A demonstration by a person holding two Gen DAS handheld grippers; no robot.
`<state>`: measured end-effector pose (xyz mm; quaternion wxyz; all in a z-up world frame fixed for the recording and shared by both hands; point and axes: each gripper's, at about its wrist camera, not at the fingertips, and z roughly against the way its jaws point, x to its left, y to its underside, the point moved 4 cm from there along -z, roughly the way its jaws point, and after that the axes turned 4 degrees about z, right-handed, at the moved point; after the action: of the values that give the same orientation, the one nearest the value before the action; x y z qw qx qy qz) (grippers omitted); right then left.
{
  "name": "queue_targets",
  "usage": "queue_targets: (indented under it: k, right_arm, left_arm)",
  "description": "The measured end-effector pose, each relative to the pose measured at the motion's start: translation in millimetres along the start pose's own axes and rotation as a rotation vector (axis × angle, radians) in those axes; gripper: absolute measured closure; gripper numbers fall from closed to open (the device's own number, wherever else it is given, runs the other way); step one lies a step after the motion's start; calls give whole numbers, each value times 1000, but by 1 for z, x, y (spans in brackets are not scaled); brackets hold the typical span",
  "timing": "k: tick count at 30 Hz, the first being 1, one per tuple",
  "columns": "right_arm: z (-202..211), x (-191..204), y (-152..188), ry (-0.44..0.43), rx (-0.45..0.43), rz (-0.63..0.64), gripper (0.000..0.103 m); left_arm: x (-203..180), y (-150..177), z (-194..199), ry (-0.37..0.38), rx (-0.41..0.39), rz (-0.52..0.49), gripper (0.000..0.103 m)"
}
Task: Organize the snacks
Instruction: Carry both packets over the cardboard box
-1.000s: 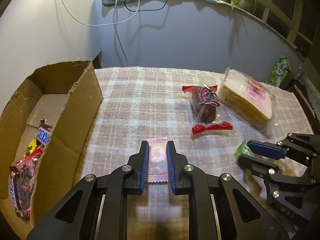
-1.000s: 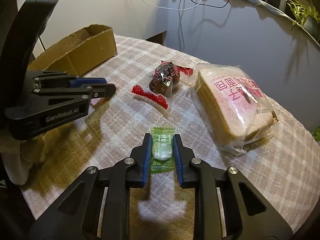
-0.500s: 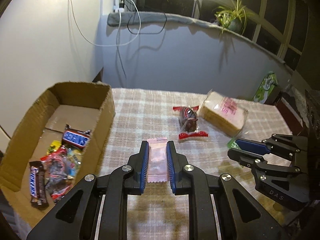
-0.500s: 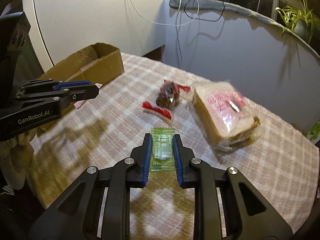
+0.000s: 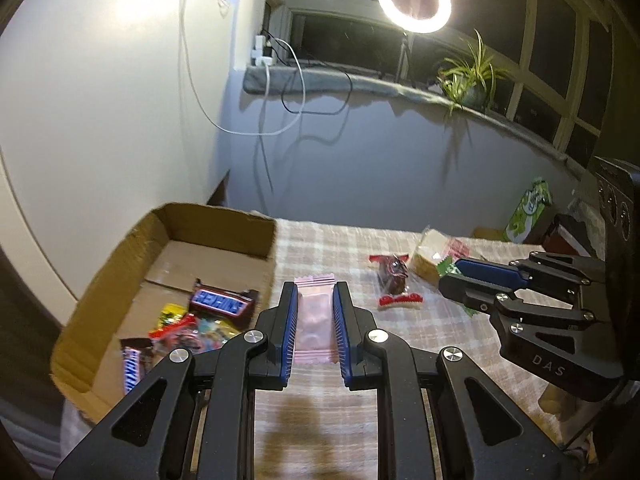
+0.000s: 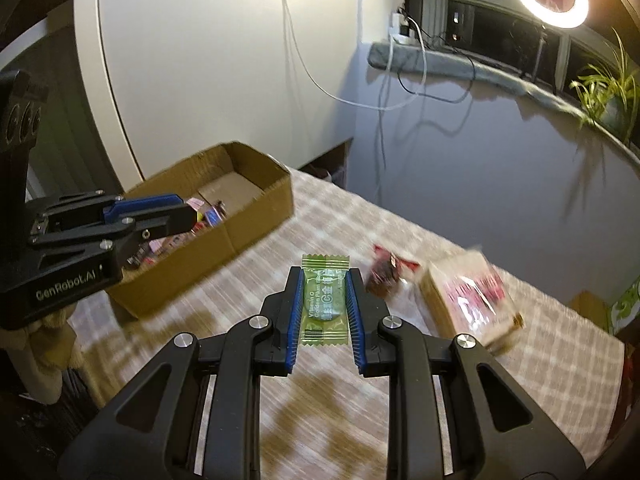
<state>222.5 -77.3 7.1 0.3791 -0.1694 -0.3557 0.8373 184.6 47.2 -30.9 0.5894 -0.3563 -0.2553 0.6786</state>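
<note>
While the left tongs (image 5: 314,320) pinch a pale pink sachet (image 5: 314,320), the right tongs (image 6: 324,304) clamp a translucent green one (image 6: 324,300).

Table under plaid cloth (image 5: 320,248), beige and pink checks. On it, left side: open cardboard box (image 5: 120,264), flush against the near left edge. Mid-right: red-ended wrapped snack (image 5: 394,280), just beside it a bagged loaf of sliced bread (image 6: 472,300). Beyond the bread, near the far right corner: green carton (image 5: 530,210), upright; whether on the cloth or behind it, unclear.
</note>
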Motion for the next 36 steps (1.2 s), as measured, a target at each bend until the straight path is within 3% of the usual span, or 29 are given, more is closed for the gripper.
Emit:
queue_targets:
  k: [19,36]
  right_arm:
    - [-48,86,-66,-110,-22,86,81]
    - [-113,122,-84,-154,31,122,81]
  left_arm:
    - [76,-4,20,-56,-45,76,87]
    - [126,2,1,-92,-10,121,87]
